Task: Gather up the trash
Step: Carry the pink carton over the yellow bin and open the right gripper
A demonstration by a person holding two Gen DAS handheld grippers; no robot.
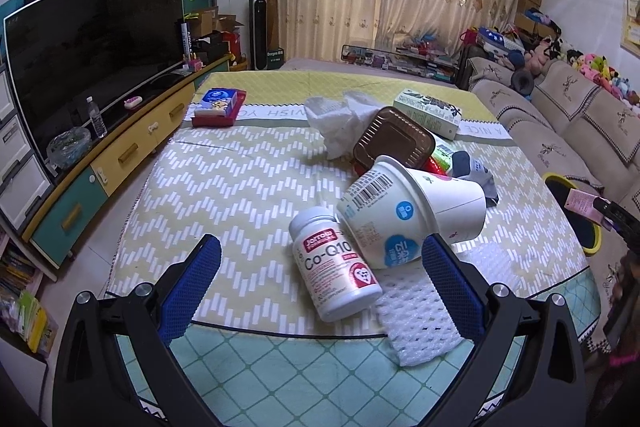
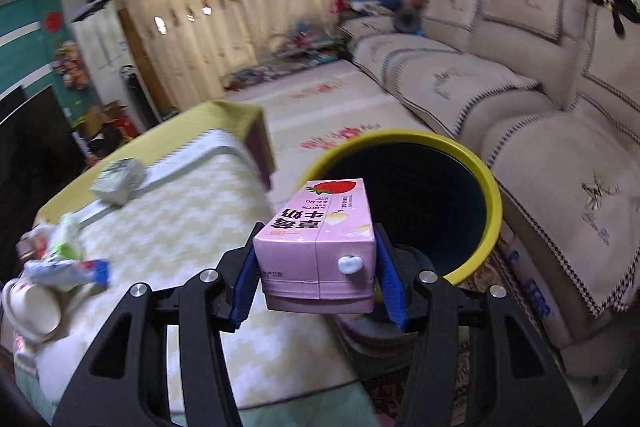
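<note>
At frame centre, the right gripper (image 2: 316,263) clamps the pink milk carton (image 2: 320,239) before the yellow-rimmed bin (image 2: 494,203). Release only once it is over the opening. The left gripper (image 1: 320,279) gapes wide, empty.

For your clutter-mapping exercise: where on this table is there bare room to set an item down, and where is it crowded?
Free: the zigzag cloth between the red tray, the Co-Q10 bottle and the open left gripper. Crowded: the right side, where the paper cup, brown container, crumpled tissue and foam netting pile together.
</note>
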